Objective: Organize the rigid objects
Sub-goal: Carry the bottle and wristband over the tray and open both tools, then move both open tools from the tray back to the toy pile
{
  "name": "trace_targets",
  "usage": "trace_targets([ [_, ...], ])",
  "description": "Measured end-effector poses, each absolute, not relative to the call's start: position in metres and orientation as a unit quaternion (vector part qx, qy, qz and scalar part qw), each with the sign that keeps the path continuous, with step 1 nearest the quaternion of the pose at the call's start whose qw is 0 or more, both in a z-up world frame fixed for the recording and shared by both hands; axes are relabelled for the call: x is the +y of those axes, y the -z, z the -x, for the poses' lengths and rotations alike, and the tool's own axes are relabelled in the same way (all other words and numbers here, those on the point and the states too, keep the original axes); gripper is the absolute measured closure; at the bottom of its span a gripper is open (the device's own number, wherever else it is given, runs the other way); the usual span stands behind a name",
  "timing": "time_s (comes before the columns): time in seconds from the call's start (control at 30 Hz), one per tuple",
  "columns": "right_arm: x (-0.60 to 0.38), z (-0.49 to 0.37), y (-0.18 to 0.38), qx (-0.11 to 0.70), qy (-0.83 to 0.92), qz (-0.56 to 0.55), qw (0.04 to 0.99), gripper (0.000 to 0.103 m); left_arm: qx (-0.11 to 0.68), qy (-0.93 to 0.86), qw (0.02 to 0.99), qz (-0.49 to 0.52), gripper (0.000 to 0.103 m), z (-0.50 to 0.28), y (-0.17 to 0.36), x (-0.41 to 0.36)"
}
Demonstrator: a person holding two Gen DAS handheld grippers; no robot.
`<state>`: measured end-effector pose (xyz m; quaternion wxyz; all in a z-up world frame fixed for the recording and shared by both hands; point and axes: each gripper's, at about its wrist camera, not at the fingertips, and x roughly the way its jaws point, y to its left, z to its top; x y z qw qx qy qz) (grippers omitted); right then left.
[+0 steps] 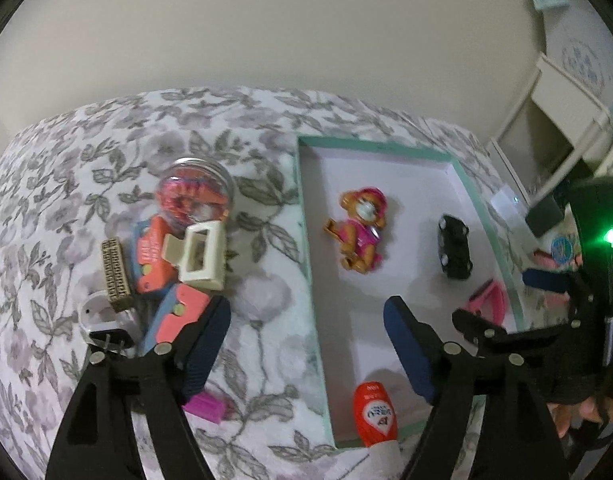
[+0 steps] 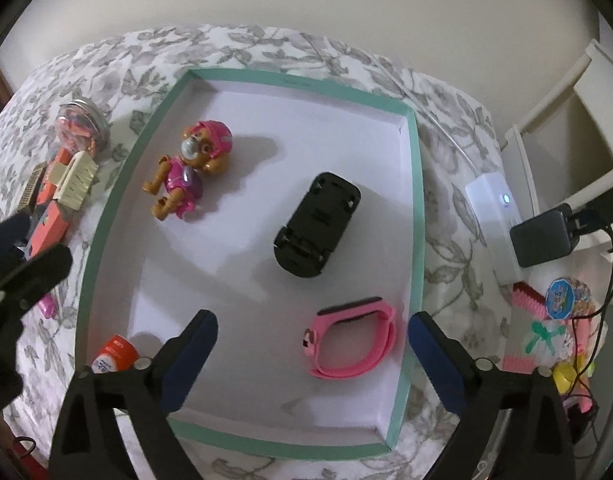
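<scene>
Hovering w/ both jaws wide, empty: left gripper [image 1: 306, 328], right gripper [image 2: 312, 336]. Hair claw [image 1: 197, 257], left of tray [image 1: 306, 216], prob light, stiff, slick; pinch its body.

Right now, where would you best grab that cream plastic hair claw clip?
Take the cream plastic hair claw clip across its narrow handle end, coming from above with the open left hand-held gripper. It lies on top of the orange pile, so its sides are free, I think.
</scene>
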<state>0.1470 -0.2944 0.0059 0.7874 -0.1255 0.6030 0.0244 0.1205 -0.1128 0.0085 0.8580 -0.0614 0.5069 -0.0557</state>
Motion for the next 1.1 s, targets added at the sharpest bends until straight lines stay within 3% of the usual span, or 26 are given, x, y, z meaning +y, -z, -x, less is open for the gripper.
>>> trace_targets([
  [0.17,-0.293,-0.151,-0.008,0.591,-0.028,0.125,0.797,0.0,0.499,0.037,0.862,0.086,0.009,-0.123,-0.011,-0.094],
  [0.37,-0.284,-0.153,-0.012,0.579,-0.034,0.123,0.805,0.0,0.489,0.01,0.867,0.095,0.008,-0.125,-0.014,-0.075],
  [0.47,-0.27,-0.155,-0.017,0.567,-0.042,0.128,0.812,0.0,0.475,-0.007,0.874,0.102,0.0,-0.125,-0.022,-0.058],
  [0.7,-0.227,-0.153,-0.044,0.528,-0.085,0.117,0.837,0.0,0.434,-0.042,0.89,0.133,0.0,-0.119,-0.049,-0.007],
  [1.1,-0.155,-0.145,-0.049,0.514,-0.153,0.099,0.838,0.0,0.465,-0.096,0.869,0.14,0.0,-0.103,-0.058,0.055],
])
